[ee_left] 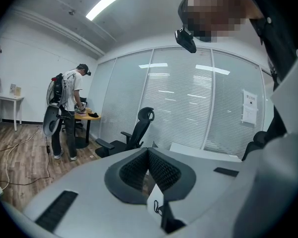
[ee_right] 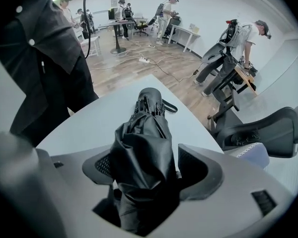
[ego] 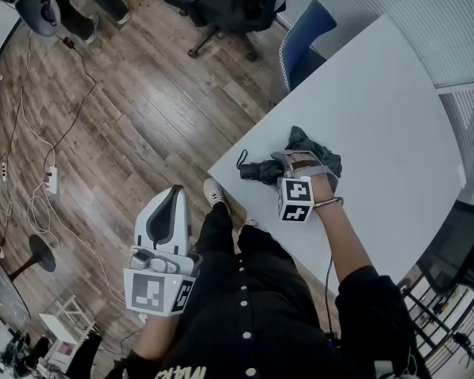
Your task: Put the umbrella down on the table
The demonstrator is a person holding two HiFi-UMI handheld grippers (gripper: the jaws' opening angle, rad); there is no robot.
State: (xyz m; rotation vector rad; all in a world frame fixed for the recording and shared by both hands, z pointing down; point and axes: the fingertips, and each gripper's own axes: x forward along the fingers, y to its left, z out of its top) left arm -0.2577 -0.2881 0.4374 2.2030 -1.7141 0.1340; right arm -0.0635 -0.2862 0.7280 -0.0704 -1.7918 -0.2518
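Lying on the table (ego: 379, 93), the folded black umbrella (ee_right: 145, 133) sits between the right gripper's (ee_right: 149, 170) wide-spread jaws; the left gripper (ee_left: 148, 167), jaws together, hangs over the floor.

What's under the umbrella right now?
The white table: the folded umbrella rests on it near a corner, between the open jaws of the right gripper. The tabletop directly beneath is covered by its fabric.

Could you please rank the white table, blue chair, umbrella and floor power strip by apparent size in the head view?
1. White table, by far largest.
2. Blue chair and umbrella: look about alike, and the chair sits farther away, so unranked.
3. Power strip, smallest.
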